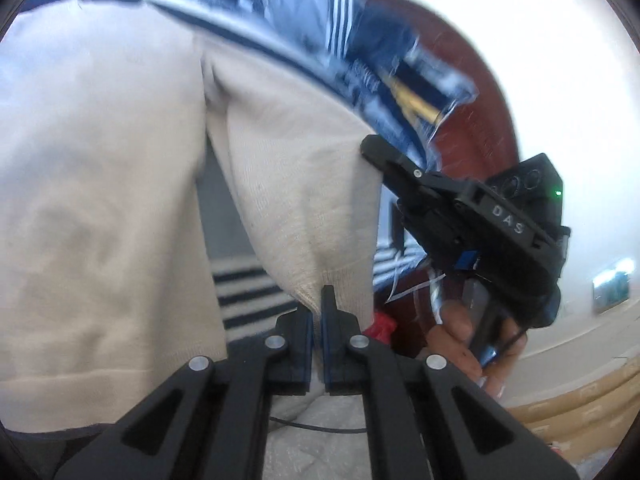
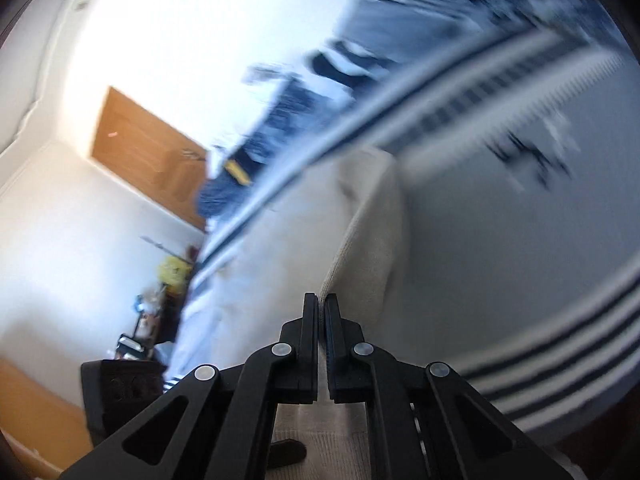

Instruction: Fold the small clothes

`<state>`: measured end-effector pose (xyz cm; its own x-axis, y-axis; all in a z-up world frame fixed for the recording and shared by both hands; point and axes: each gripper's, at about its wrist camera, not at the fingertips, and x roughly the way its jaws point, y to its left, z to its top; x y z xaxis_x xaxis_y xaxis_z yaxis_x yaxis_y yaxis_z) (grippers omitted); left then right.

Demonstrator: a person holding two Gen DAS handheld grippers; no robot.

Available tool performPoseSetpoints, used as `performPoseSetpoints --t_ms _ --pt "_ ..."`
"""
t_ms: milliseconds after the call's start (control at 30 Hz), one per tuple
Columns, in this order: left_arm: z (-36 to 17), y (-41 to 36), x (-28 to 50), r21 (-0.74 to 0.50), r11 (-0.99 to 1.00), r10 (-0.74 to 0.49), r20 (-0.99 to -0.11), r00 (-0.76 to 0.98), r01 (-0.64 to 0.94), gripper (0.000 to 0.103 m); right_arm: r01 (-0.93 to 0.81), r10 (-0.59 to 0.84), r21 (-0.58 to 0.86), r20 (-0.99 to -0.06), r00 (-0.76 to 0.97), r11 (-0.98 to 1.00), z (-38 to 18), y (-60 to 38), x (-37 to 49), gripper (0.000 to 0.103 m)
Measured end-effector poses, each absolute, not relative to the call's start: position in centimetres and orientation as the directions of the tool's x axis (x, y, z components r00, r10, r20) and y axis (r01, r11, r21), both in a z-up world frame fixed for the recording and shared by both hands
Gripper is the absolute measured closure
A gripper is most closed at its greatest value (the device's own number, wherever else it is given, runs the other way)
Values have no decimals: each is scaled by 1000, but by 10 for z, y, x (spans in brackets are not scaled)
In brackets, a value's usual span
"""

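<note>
My left gripper [image 1: 318, 312] is clamped on the ribbed hem of the cream knit garment [image 1: 120, 160], and my right gripper [image 2: 322, 312] pinches another edge of it, lifted off the striped bedding [image 2: 520, 240]. A wooden door [image 2: 148, 152] stands beyond, in open room.

Left black two-finger gripper [image 1: 320, 300] sits bottom centre of the left wrist view, jaws nearly closed, blue-lined pads [image 1: 326, 344] pinching a thin cream knit edge. Right black two-finger gripper [image 1: 374, 156] shows at centre right of that view, pointing toward upper left, tips against the same cream knit; its jaw gap is not readable there. A bare hand [image 1: 476, 340] wraps its handle, lower right. In the right wrist view, the right gripper [image 2: 321, 304] is bottom centre, fingers pressed almost together on cream knit.
</note>
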<state>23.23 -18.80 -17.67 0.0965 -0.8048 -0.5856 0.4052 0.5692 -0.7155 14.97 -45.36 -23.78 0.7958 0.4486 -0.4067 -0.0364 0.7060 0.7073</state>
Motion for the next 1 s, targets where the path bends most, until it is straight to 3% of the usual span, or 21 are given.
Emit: performPoseSetpoints --t_ms 200,267,333,433,500,533,567,600,667,800,1000 --pt "-191 -89 248 -678 669 -741 -637 212 305 96 -204 543 618 -428 723 759 -188 -352 193 99" --pt "-219 -56 253 -640 728 -685 -691 229 246 66 -253 593 609 -459 662 752 -206 -300 216 99" --pt "-244 -15 256 -582 803 -593 -758 272 128 53 -267 641 635 -479 600 725 -231 -260 239 97" --pt "-270 32 255 -568 823 -548 -789 278 10 53 -217 673 669 -559 484 711 -293 -218 266 92" --pt "-266 45 262 -548 837 -520 -797 308 -5 53 -157 691 714 -560 457 682 -315 -222 272 91" --pt "-260 45 267 -543 840 -515 -794 322 5 53 -134 687 723 -557 467 678 -314 -235 277 89" --pt "-253 41 275 -539 842 -517 -788 335 30 53 -122 674 720 -557 485 683 -309 -245 281 78" --pt "-246 30 284 -539 839 -528 -776 346 72 52 -111 648 710 -551 526 695 -297 -260 283 60" --pt "-227 4 309 -540 828 -554 -754 353 148 42 -80 581 690 -534 613 719 -272 -298 296 35" --pt "-196 -62 371 -551 788 -615 -723 315 274 37 51 466 703 -522 714 709 -253 -374 342 33" --pt "-208 -165 473 -527 787 -605 -759 239 321 37 179 454 812 -476 754 555 -317 -445 348 35"
